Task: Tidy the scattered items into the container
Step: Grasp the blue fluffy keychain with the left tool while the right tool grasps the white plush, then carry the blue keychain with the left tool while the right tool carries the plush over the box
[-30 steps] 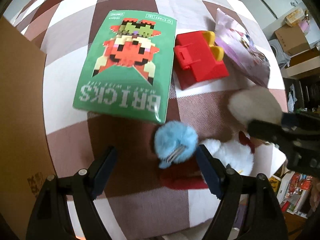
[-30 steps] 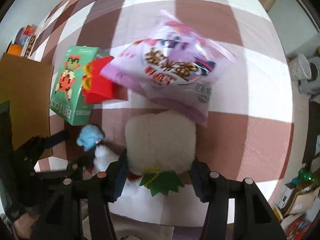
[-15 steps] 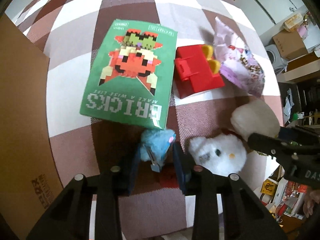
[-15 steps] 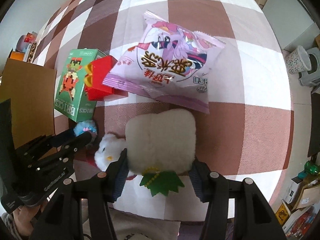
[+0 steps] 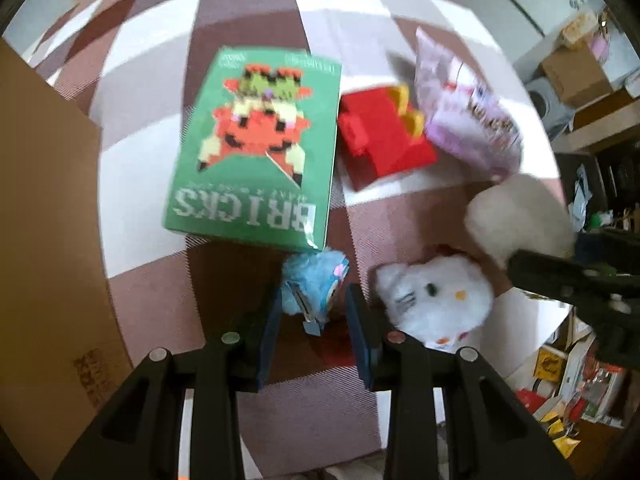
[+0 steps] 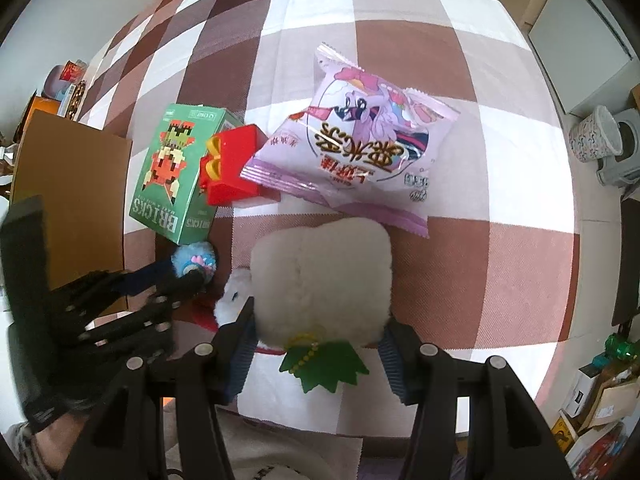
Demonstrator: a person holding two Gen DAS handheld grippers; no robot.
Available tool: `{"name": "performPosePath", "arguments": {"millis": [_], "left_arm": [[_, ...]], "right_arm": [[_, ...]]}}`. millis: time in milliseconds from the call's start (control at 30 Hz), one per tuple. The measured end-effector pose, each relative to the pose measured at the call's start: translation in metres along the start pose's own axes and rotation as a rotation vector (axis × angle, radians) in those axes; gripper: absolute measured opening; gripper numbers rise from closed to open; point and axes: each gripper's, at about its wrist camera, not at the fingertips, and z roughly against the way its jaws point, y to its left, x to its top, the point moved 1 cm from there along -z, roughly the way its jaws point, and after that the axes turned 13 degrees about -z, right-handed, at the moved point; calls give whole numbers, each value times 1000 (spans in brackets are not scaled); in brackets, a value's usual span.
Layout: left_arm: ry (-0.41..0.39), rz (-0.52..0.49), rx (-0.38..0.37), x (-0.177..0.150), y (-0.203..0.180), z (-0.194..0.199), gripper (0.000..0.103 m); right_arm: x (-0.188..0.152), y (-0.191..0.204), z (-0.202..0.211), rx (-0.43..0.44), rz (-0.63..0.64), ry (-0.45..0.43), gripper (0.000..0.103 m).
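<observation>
Here, "BRICKS" is read on the green box [image 5: 256, 148] at eleven o'clock of the blue pompom [image 5: 316, 280], which is pinched by the left gripper [image 5: 314, 316]; a white plush [image 6: 320, 280] is squeezed by the right gripper [image 6: 316, 344].

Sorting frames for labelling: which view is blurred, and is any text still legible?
Left wrist view: motion-smeared, though BRICKS on the green cardboard box stays readable. Right wrist view: sharp, print on the pink foil snack bag crisp; fisheye bends the checked cloth.

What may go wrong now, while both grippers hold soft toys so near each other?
The left gripper pinches only the blue pom-pom, so it may slip out when lifted. The white cat plush lies against the cream plush in the right gripper and might get dragged. The two grippers are close and might collide.
</observation>
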Motion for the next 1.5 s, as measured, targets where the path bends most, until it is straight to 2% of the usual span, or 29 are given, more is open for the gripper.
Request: {"name": "performPosePath", "arguments": {"millis": [133,200,333,833,900,1267,1500], "left_arm": [[2,5,0,-1,6,-10,33],[-6,-5,-5,-1,8,-9,27],[-4,7,-20,-4,15,-5,25],[-75,-3,-21,-10,10,70,25],[-81,-7,-13,10,7,74,25],[-130,-2,43,0,12,131,25],[-203,38,75,-10,32,171,25]], "right_arm": [[-3,2,-6,2,-6,1,56],[-6,-1,-6,4,-12,2,56],[-9,-7,-4,7,-27,-2,56],[-10,1,29,9,8,-48,56],[-11,9,34,11,23,-54,56],[-15,53,69,24,128,-102,56],[-17,95,87,44,202,-131,56]]}}
